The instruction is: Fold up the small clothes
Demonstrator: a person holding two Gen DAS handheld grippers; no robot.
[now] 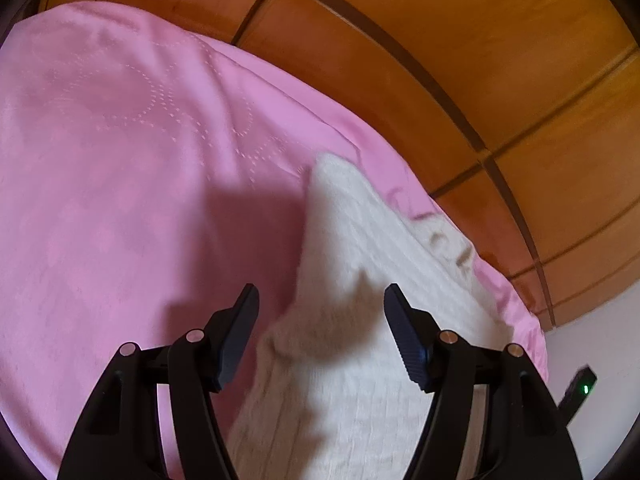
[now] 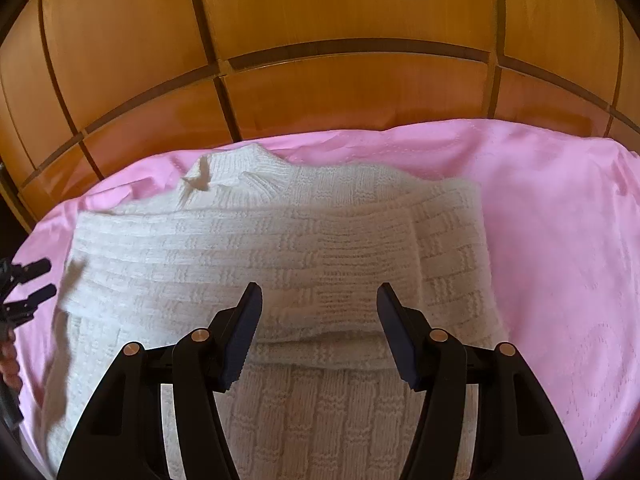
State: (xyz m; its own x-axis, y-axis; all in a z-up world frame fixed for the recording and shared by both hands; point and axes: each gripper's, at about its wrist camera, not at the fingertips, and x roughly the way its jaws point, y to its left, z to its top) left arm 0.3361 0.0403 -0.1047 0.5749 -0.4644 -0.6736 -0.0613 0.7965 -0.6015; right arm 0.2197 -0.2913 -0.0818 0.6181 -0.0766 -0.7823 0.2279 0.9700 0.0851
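I see the wooden headboard (image 2: pixel 320 80) behind a bed with a pink sheet (image 2: pixel 560 220), and the cream knitted sweater (image 2: pixel 240 248) lies partly folded near the bed's head edge. My right gripper (image 2: pixel 319 300) and left gripper (image 1: pixel 321 300) both hover over it, fingers parted, gripping nothing.

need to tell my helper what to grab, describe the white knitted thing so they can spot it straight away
Find the bed with the pink sheet in front of the wooden panelled headboard. On that sheet lies the cream knitted sweater, with a sleeve folded across its body. It is the only pale, chunky basket-weave knit there; everything around it is smooth pink cloth.
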